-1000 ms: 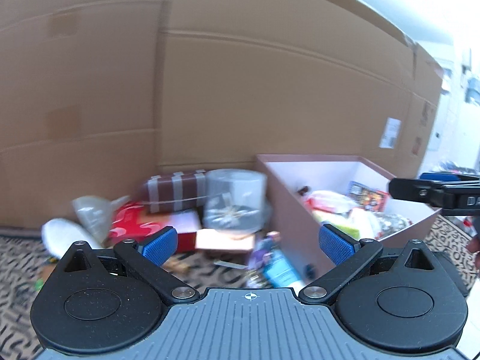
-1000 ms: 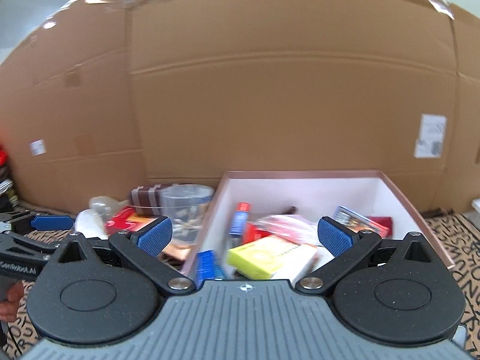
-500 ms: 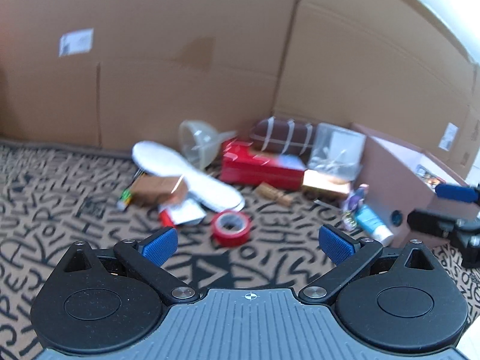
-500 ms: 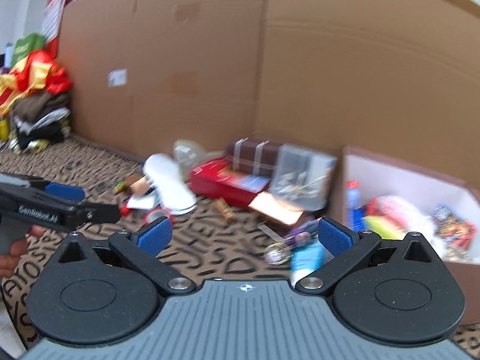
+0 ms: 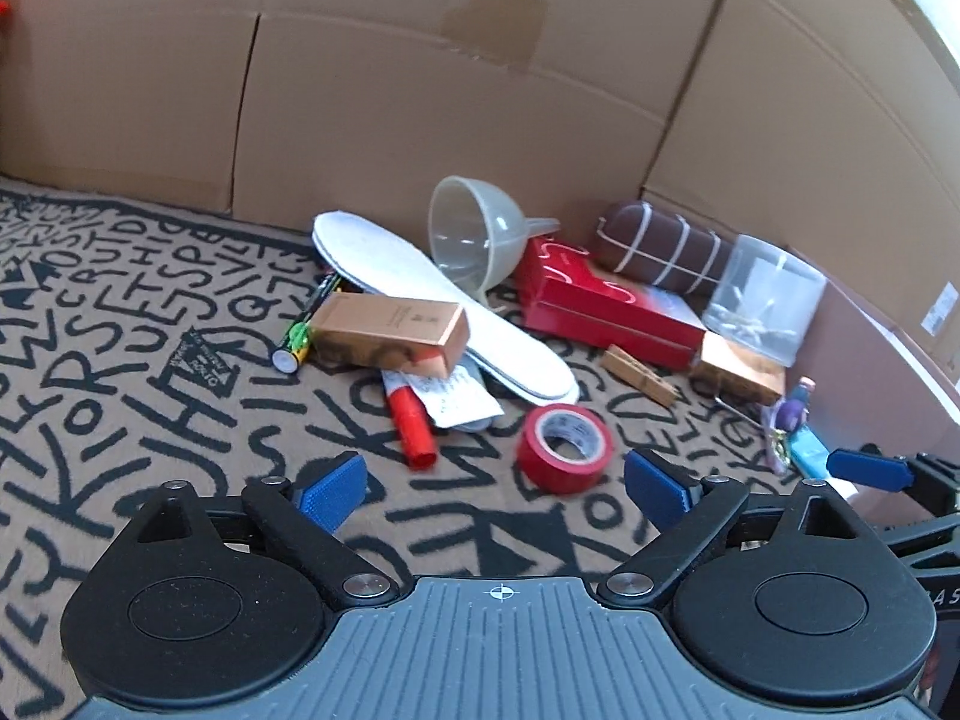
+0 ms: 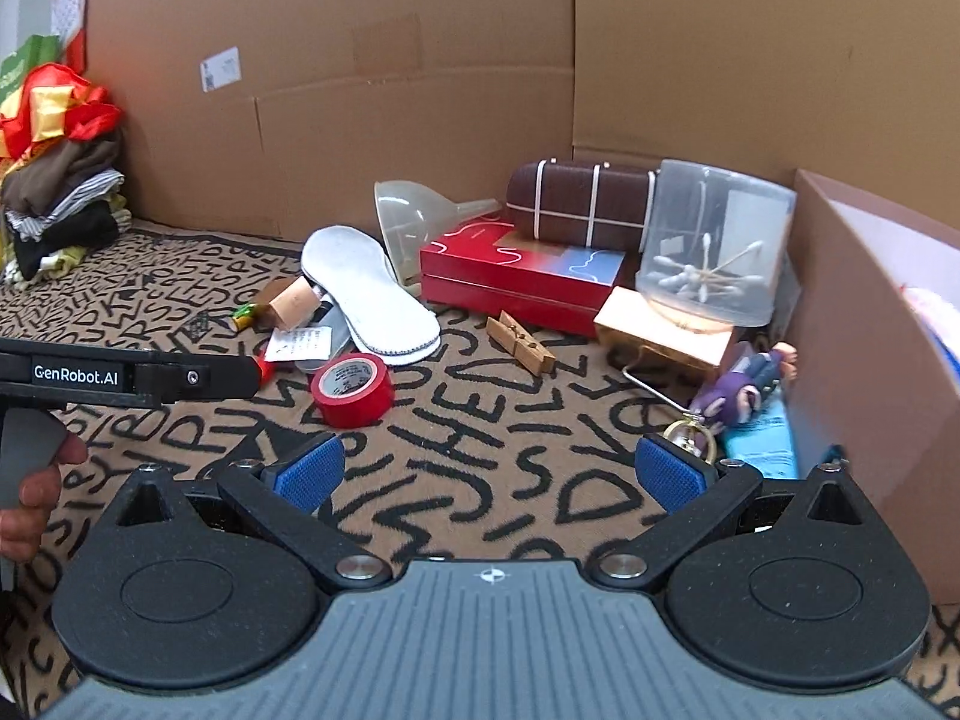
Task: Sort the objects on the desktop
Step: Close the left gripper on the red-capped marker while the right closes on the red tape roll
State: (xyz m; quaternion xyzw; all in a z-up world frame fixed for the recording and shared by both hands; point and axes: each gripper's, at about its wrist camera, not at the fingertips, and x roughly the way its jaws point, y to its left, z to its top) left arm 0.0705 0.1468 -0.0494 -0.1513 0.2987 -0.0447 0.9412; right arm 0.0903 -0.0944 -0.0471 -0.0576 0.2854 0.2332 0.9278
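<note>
1. Your left gripper has its blue pads spread wide and holds nothing; it hangs above the lettered mat.
2. Your right gripper is likewise spread wide and empty, touching nothing.
3. The red tape roll lies on the mat just ahead of your left fingers, near the red marker and the white insole.
4. In the right wrist view, the side of your left gripper reads "GenRobot.AI".
5. The brown sorting box stands at your right, with the cotton-swab tub beside it.
</note>
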